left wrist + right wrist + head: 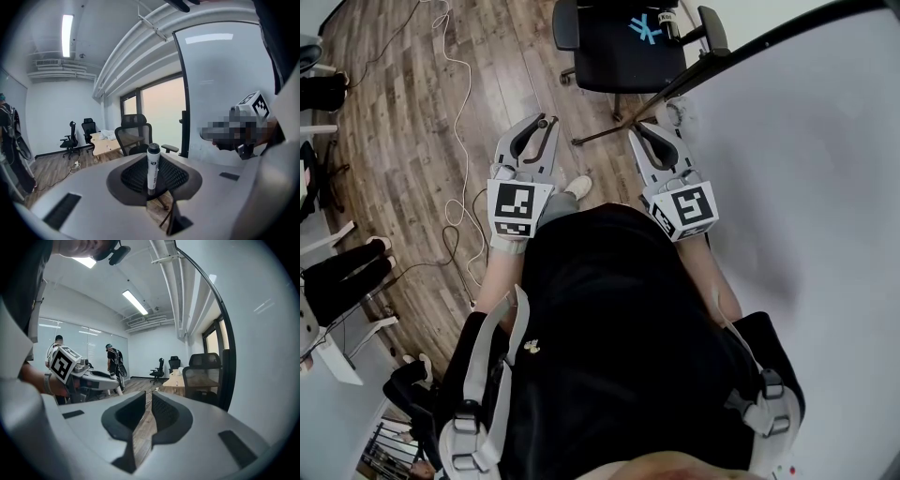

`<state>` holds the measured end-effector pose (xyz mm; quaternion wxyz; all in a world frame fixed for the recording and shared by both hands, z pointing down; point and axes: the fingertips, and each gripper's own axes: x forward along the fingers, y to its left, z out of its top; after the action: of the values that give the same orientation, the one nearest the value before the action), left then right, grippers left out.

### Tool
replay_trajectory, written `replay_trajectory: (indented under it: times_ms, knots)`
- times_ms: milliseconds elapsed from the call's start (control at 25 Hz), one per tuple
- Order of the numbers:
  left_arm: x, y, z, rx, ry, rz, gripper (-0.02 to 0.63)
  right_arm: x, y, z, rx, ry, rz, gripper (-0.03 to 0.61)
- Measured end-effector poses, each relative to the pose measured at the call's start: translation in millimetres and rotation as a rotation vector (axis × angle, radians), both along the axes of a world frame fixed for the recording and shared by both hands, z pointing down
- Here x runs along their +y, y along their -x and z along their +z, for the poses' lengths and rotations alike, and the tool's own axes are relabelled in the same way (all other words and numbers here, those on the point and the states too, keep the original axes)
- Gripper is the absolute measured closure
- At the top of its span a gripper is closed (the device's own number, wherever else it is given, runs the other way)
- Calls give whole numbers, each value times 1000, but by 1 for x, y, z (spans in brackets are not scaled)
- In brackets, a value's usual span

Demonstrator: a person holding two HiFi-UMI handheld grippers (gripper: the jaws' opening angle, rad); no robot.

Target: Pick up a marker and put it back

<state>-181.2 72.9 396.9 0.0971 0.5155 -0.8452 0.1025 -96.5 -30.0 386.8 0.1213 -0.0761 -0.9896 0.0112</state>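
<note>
Two grippers hang over the wooden floor — the left gripper is clamped on the marker, which stands upright between its jaw tips; the right gripper holds nothing, its jaws a narrow slit apart.

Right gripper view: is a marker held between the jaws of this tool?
No, the right tool has nothing between its jaws, and only the wooden floor shows through the narrow gap.
</note>
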Motion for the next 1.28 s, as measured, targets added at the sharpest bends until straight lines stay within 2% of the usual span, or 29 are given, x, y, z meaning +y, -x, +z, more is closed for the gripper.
replay_trajectory:
  times_ms: [560,960,1280]
  knots:
    - [-39,3,-12,-12,-22,100,534,-26,-9,0,7,-1,94,529]
    - [-93,-9,-20,-29,-33,242,534,-63,-34,3,12,-1,231,529]
    - [-142,-41,-18,-47,-57,381,534,-91,-73,16,8,-7,356,529]
